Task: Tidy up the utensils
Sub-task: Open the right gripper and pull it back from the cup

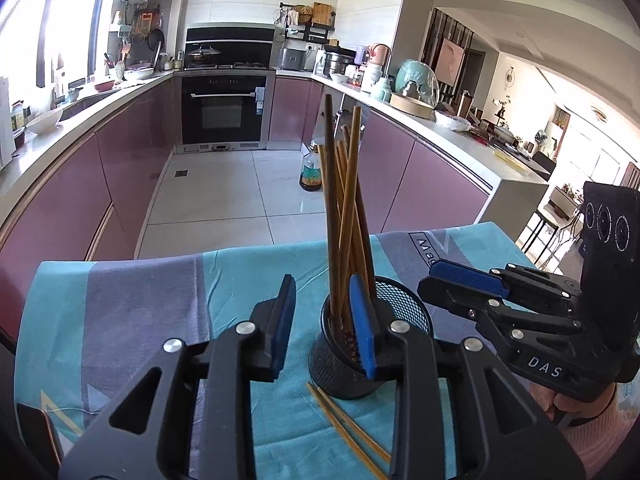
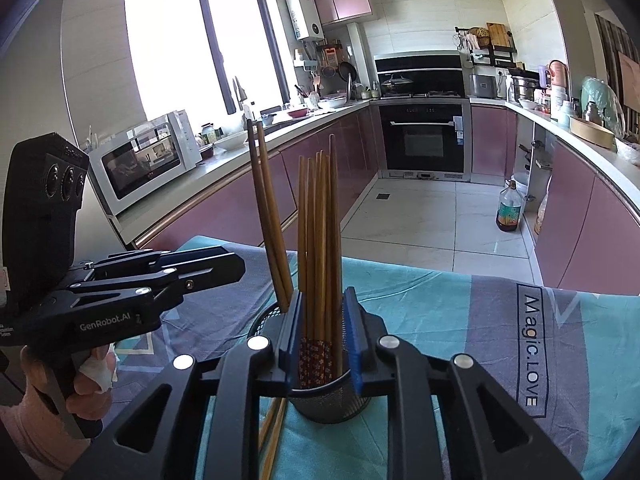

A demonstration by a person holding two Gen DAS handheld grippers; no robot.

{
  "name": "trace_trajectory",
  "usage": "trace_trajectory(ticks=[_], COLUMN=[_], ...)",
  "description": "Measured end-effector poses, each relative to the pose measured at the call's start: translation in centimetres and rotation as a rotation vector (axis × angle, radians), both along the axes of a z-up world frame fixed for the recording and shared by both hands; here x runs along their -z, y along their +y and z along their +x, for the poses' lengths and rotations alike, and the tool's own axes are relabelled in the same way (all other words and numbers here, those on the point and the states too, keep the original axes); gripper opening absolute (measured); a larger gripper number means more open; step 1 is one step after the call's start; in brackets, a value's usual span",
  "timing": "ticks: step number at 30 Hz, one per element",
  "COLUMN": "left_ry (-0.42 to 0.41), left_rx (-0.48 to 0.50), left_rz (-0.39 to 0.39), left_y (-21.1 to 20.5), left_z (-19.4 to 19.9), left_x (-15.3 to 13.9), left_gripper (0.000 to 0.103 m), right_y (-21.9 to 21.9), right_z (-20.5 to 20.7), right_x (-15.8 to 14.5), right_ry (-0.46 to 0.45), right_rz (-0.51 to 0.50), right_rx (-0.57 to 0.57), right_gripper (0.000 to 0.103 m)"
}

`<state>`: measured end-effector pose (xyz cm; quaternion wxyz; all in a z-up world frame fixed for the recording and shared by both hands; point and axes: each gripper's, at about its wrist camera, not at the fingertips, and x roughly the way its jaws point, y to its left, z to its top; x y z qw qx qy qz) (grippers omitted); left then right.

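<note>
Wooden chopsticks (image 2: 318, 248) stand in the mesh cup (image 2: 332, 402), between the right hand-held gripper's (image 2: 322, 340) spread jaws; the left hand-held gripper (image 1: 324, 328), also spread, sits just beside them.

Brown chopsticks (image 1: 346, 208) standing upright in a black mesh holder (image 1: 344, 372), two loose chopsticks (image 1: 348, 428) lying at its 6 o'clock

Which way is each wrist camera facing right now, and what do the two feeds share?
Left wrist: on the left gripper, looking across the table at the mesh cup of chopsticks and the oven; right gripper and a hand at right.
Right wrist: on the right gripper, its fingers on either side of the chopsticks in the cup; left gripper and hand at left.
Shared: cup, chopsticks, two loose chopsticks on the cloth, oven.
</note>
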<state>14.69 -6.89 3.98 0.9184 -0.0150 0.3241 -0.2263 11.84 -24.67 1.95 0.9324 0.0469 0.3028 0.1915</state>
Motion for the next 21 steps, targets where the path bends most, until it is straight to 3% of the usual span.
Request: trace_trajectory(ticks=[7,11,21], left_ry=[-0.054,-0.053,0.061], left_rx=[-0.033,-0.051,-0.083], left_rz=[-0.001,0.005,0.057], left_y=[2.0,3.3,4.9], left_z=[-3.0,-4.7,-6.9], left_x=[0.1,1.1,6.4], left_gripper=[0.043,0.052,0.056], right_y=[0.5,1.2,2.9], right_z=[-2.7,-4.3,-5.8], right_x=[-0.3,0.2,5.5], right_ry=[-0.011,0.007,0.172], right_rz=[0.026,0.020,-0.041], right_rx=[-0.073,-0.117,-0.170], right_gripper=[0.023,0.030,0.034])
